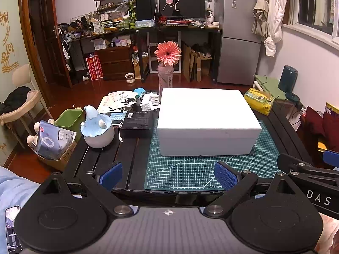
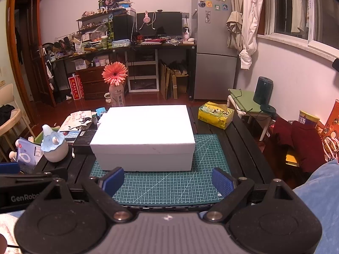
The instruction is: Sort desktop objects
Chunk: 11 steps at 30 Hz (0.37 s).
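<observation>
On the dark slatted table point(image 2: 237, 146) a green gridded cutting mat point(image 2: 169, 188) carries a closed white rectangular box point(image 2: 144, 135). Left of the box lie a flat black carton point(image 1: 137, 122), a round grey figurine with a pale-blue pointed hat point(image 1: 97, 127) and scattered papers point(image 1: 118, 101); a yellow tissue pack point(image 2: 216, 114) sits at the right. Both the left gripper point(image 1: 168, 176) and the right gripper point(image 2: 168, 183) hover near the mat's front edge, jaws spread wide, nothing between them.

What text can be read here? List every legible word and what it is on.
"DAS": on the right tongs' black body, cut off.
"GenRobo": on the left tongs' black body, cut off.
Bottle label, black box, tissue pack, red boxes: print too small or blurred.
</observation>
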Motion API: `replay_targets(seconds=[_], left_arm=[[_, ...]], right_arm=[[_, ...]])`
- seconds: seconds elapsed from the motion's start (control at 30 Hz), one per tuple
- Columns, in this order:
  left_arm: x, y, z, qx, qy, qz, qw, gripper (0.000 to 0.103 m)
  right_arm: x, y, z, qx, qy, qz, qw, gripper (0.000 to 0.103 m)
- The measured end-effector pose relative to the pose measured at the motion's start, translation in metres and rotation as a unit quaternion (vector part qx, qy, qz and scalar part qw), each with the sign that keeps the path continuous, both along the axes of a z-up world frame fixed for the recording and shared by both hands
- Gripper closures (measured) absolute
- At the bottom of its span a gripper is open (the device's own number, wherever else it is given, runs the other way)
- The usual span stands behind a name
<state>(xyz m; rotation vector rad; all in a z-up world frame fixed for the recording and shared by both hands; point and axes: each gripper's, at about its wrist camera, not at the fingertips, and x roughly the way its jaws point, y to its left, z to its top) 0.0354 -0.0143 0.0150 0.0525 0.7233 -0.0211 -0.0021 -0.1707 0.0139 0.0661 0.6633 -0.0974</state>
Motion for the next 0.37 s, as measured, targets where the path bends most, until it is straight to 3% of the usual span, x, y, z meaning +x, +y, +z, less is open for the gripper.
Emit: replay_targets(seconds=[0.37], left_arm=[[-0.0003, 0.0012, 0.0003, -0.005, 0.001, 0.002, 1.0000, 0.009]], right_arm=[[-0.0011, -0.0002, 0.0008, 0.000, 0.001, -0.001, 1.000, 0.013]])
